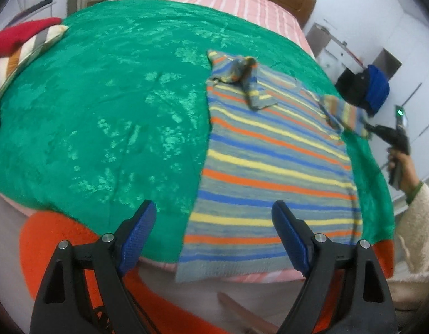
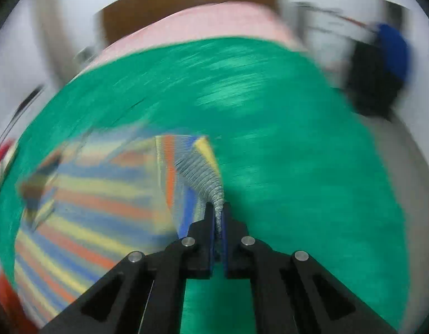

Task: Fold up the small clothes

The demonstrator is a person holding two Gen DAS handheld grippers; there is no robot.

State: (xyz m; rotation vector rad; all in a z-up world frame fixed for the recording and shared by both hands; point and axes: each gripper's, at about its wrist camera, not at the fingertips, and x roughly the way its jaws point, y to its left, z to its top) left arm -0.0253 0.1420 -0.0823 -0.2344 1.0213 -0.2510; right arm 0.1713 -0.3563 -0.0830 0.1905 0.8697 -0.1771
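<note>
Sweater point(image 1: 273, 164): striped, flat on green bedspread point(image 1: 103, 111), right side, one sleeve folded across
Left gripper point(image 1: 214, 231): spread, empty, near hem
Right gripper point(image 2: 218, 214): pinching right sleeve cuff point(image 2: 211, 186)

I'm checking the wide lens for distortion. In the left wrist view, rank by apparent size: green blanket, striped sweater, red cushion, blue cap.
1. Green blanket
2. Striped sweater
3. Red cushion and blue cap: they look alike, both squeezed at the lens edge, so unranked.
</note>
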